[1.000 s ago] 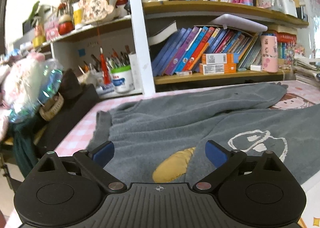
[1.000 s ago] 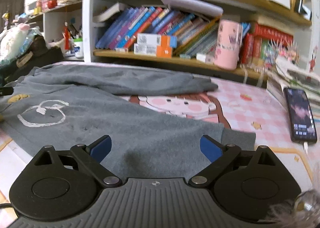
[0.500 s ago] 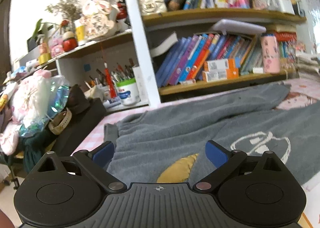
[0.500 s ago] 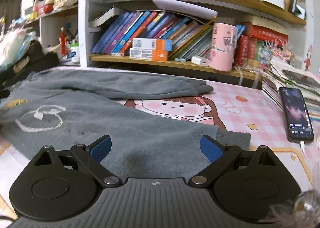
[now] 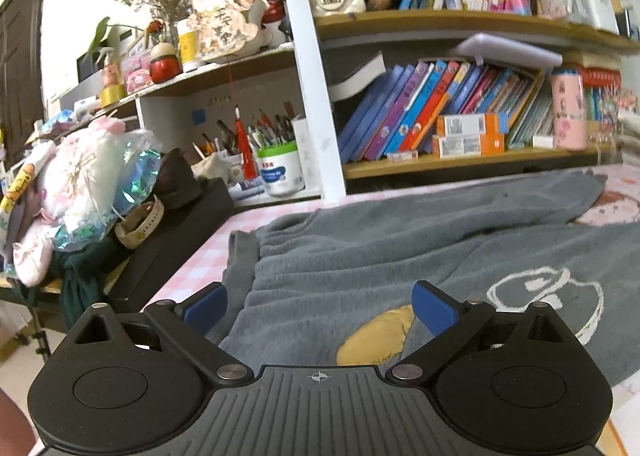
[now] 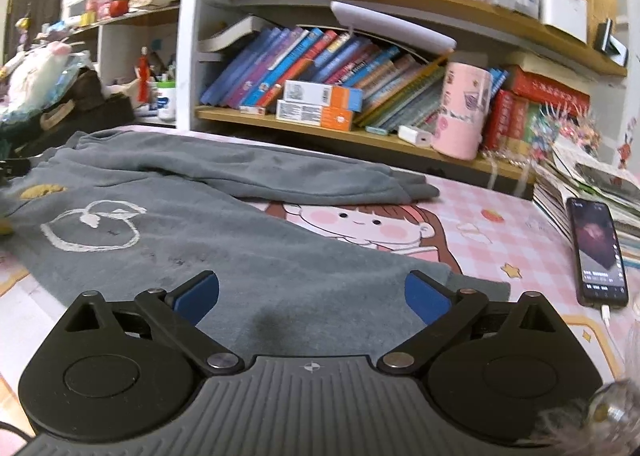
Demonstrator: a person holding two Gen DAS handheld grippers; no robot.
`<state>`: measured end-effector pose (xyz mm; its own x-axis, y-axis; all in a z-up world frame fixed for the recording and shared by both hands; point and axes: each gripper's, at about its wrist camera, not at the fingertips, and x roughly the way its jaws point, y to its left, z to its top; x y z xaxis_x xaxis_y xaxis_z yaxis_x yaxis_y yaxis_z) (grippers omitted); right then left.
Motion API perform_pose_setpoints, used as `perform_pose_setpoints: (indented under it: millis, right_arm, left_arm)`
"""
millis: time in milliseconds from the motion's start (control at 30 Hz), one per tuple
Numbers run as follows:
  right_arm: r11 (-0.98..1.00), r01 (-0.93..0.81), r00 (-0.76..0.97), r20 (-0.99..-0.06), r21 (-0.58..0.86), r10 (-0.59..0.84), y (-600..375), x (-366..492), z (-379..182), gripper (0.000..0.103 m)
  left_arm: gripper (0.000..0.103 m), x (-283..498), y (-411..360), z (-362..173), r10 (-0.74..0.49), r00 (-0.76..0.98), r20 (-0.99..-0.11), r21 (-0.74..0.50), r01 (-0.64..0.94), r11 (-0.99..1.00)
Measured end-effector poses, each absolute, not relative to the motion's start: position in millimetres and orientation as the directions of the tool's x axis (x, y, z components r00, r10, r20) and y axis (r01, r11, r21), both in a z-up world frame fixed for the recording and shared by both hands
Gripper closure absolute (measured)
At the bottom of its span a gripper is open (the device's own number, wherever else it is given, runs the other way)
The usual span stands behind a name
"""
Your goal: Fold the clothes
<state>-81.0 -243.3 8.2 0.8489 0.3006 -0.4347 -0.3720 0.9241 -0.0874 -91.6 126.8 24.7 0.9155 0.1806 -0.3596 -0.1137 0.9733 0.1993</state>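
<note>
Grey fleece fills the middle of both views: one pair of sweatpants [image 5: 400,256] lies spread flat on the pink checked desk mat [image 6: 520,232], waistband toward the left gripper and cuffs toward the right one. Its two legs lie apart, the far one running along the foot of the bookshelf [image 6: 360,136], the near one under the right gripper [image 6: 312,298]. The fabric is soft and napped, printed with one white outline drawing [image 6: 92,228] and one mustard-yellow patch [image 5: 376,340].

Two grippers are present, one per view, each with two blue fingertip pads. The left gripper [image 5: 320,306] has its fingers spread wide, nothing between them, hovering at the gathered waistband [image 5: 244,256] near the desk's left edge. The right gripper is equally wide apart and empty, poised over the near leg just short of its cuff [image 6: 476,288].

Only the left wrist view shows the waistband, the heap of plush toys [image 5: 76,184] and the white tub of pens [image 5: 280,172] off to the left side. Only the right wrist view shows both cuffs, the cartoon girl [image 6: 360,224] printed on the mat between the legs, and one smartphone [image 6: 598,252] with its screen lit, lying well apart from the garment beside a stack of magazines. Both views catch one pink patterned tumbler [image 6: 462,112] and two orange-and-white boxes [image 6: 320,104] stacked on the lowest shelf.
</note>
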Motion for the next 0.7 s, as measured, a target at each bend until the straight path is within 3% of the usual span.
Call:
perform_pose_setpoints:
  millis: [700]
  right_arm:
    - [0.911, -0.412, 0.807, -0.471, -0.015, 0.357, -247.0, -72.3, 7.4, 0.0]
  left_arm:
    - [0.003, -90.3, 123.9, 23.5, 0.294, 0.892, -0.345, 0.257, -0.211, 0.943]
